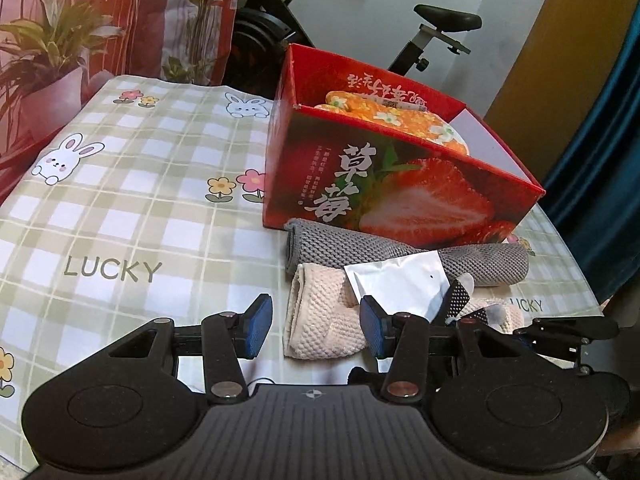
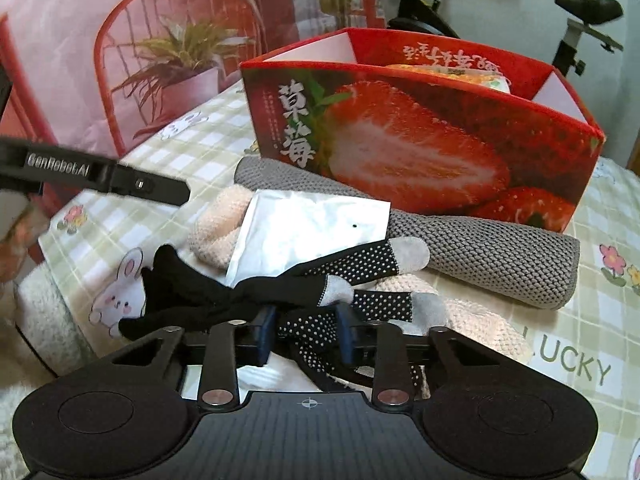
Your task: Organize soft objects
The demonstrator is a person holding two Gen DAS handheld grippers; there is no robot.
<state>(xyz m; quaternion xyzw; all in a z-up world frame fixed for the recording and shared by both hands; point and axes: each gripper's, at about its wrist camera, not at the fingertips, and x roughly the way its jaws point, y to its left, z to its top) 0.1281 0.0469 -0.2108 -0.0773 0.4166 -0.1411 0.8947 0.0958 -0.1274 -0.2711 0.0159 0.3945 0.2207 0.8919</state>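
One red box [image 1: 400,184] with a strawberry print stands open on the checked cloth [image 1: 120,200], and inside it lies an orange flowered cloth [image 1: 404,120] against the far wall; the rest of the inside is hidden by the near wall. Just in front of the box, touching its base, lies a rolled grey towel [image 1: 360,248]. A beige towel [image 1: 320,320] sits nearer still, with a white pouch [image 1: 400,284] resting across both. Dotted black socks [image 2: 360,264] with grey toes lie over the pouch and the beige towel. The right gripper [image 2: 307,330] is clamped on the socks, its blue pads pinching the dotted fabric. The left gripper [image 1: 316,330] hovers over the beige towel with its jaws parted, gripping nothing.
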